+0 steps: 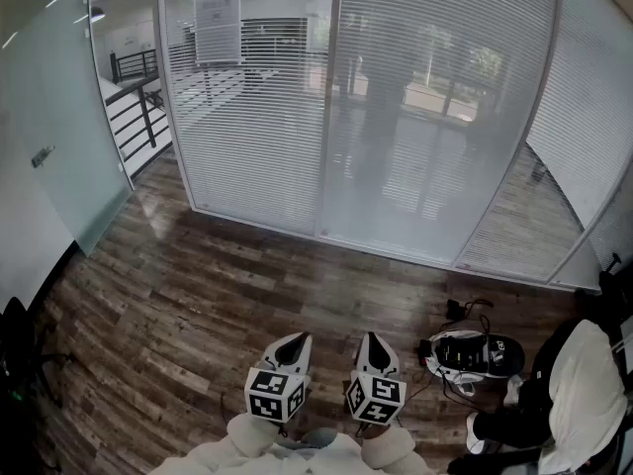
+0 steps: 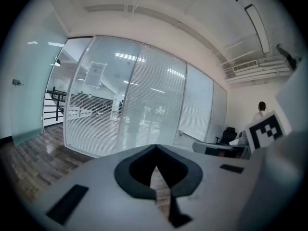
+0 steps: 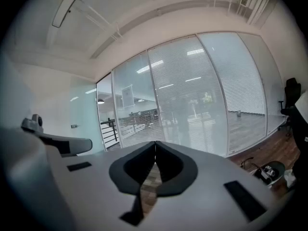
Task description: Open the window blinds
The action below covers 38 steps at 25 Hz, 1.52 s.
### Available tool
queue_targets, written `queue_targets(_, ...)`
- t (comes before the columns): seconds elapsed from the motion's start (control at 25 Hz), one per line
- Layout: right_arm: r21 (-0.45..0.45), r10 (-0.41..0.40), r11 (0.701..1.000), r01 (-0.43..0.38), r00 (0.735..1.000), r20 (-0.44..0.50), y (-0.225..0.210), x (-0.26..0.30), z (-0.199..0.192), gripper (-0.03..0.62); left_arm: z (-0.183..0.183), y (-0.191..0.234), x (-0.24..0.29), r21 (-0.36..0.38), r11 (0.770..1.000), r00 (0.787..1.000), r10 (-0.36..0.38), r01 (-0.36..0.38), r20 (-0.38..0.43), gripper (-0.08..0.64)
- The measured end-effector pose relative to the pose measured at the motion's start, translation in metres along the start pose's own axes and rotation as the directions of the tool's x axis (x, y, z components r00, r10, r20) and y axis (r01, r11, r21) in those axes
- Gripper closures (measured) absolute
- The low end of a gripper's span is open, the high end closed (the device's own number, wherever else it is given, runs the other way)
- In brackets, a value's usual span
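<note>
Pale sleeves [image 1: 242,441] of the holder: cut off at the lower edge.
Left hand-held gripper [image 1: 294,339], white, with marker cube: clenched, empty.
Right hand-held gripper [image 1: 371,338], white: clenched, empty.
White horizontal-slat window blinds [image 1: 257,117] behind glass wall: tops cut off, slats blurred by reflections. They lie ahead of both grippers, well apart across dark wood-plank floor [image 1: 198,285].

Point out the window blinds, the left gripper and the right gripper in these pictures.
window blinds [image 1: 435,166]: head view, slats of the middle panel
left gripper [image 1: 293,341]: head view, tips of its shut fingers
right gripper [image 1: 371,337]: head view, tips of its shut fingers
</note>
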State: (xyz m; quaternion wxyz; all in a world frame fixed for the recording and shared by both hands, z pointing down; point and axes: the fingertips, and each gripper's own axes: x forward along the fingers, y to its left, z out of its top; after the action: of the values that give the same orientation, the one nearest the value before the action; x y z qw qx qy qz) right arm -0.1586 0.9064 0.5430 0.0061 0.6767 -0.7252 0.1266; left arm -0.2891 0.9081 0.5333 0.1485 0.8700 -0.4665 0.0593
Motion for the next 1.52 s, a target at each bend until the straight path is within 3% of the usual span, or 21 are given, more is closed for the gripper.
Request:
queue_targets(0.2,0.006,0.001,1.000,0.000,0.999,-0.036,-0.004,0.031,-0.005,0.578,0.002,0.018,0.022,-0.002,1.000,1.000,0.018,-0.018,-0.013,0.560)
queue_targets(0.48,-0.013,0.002,1.000,-0.002,1.000,-0.011,-0.016,0.087,0.014,0.578,0.022,0.041,0.072,0.002,1.000,1.000,0.023,-0.023,0.002,0.560)
queue_targets(0.8,-0.017,0.023,1.000,-0.023,0.999,-0.023,-0.046,0.188,0.042,0.580,0.050,0.068,0.170,-0.005,1.000,0.999,0.021,-0.021,-0.034,0.560)
queue_targets(1.16,-0.034,0.028,0.999,-0.028,0.999,-0.025,-0.092,0.300,0.075,0.580,0.098,0.086,0.289,0.030,1.000,1.000,0.000,0.000,-0.005,0.560)
queue_targets(1.52,-0.041,0.036,0.998,-0.039,0.997,-0.064,-0.117,0.386,0.084,0.580,0.116,0.121,0.368,0.007,0.999,0.999,0.031,-0.031,-0.022,0.560)
